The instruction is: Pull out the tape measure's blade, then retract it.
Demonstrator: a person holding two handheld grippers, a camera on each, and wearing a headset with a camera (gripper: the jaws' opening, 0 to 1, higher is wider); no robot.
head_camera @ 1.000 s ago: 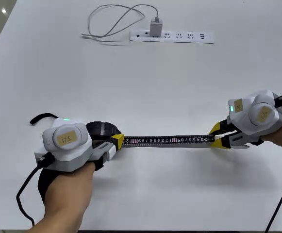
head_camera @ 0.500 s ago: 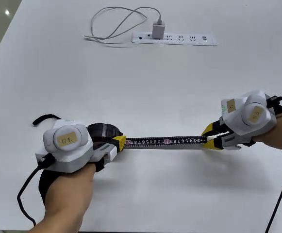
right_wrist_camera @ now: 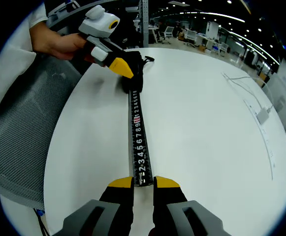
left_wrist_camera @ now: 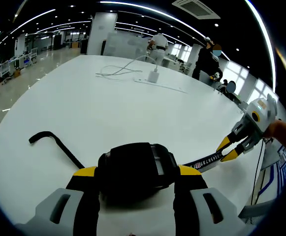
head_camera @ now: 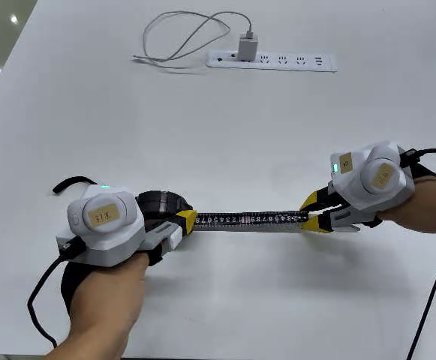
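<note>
A black tape measure case (head_camera: 161,203) (left_wrist_camera: 135,167) (right_wrist_camera: 131,81) lies on the white table, and my left gripper (head_camera: 181,220) (left_wrist_camera: 135,172) is shut on it. Its dark numbered blade (head_camera: 249,220) (right_wrist_camera: 139,147) (left_wrist_camera: 206,161) stretches rightward across the table. My right gripper (head_camera: 311,211) (right_wrist_camera: 143,183) (left_wrist_camera: 229,150) is shut on the blade's free end. A black wrist strap (head_camera: 71,182) (left_wrist_camera: 54,142) trails from the case to the left.
A white power strip (head_camera: 270,60) with a plugged charger (head_camera: 248,45) and a looped cable (head_camera: 184,34) lies at the far edge of the table. Black cables hang from both grippers. A mesh chair (right_wrist_camera: 19,128) stands beside the table in the right gripper view. People stand far off.
My right gripper has moved left toward the case with the blade's end, so the exposed blade is shorter. The left gripper and case have stayed put.
</note>
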